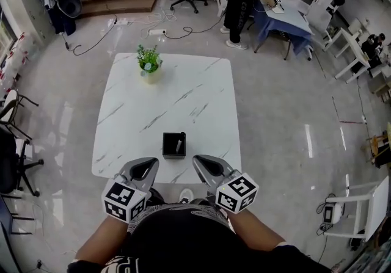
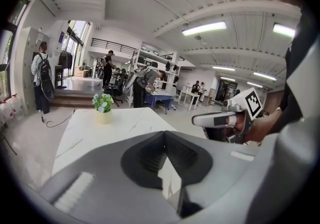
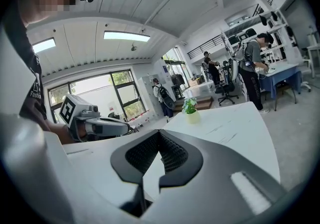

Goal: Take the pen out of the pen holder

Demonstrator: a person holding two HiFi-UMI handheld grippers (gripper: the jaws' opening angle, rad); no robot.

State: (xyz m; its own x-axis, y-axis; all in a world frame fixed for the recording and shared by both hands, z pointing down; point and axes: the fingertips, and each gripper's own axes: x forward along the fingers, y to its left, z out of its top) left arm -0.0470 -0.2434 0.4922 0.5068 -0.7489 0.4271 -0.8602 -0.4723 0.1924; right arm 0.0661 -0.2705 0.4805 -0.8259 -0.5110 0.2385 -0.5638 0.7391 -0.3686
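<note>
Pen [image 1: 180,143] stands in the black pen holder [image 1: 173,146], on the holder's right side. The holder is near the worktop [image 1: 183,94] edge closest to you. The plant [image 1: 149,63] is well apart at the far side and not in play.

Geometry in head view:
- The holder is at 12 o'clock from you, between the two tongs and just ahead of their tips.
- From the left tongs [image 1: 153,162] it lies at about 1 o'clock.
- From the right tongs [image 1: 197,159] it lies at about 11 o'clock.
- Since the pen is on the right side of the holder, I judge the right tongs to be nearer.

Pen axis: roughly upright and seen almost end-on from above. The top may lean slightly toward 12 o'clock, but it's too small to be sure. I'd expect the lift to be straight up along that axis.

Tongs state: each gripper view shows the tips meeting with nothing between them. Both tongs are closed, empty, and above the worktop without touching the holder. Neither gripper view shows the holder, because it sits below their line of sight.

Next call: open the right tongs before you drop in, tilt the tips down toward 11 o'clock, and bring the jaws to either side of the pen top. The left tongs are close enough to steady the holder if it tips.
</note>
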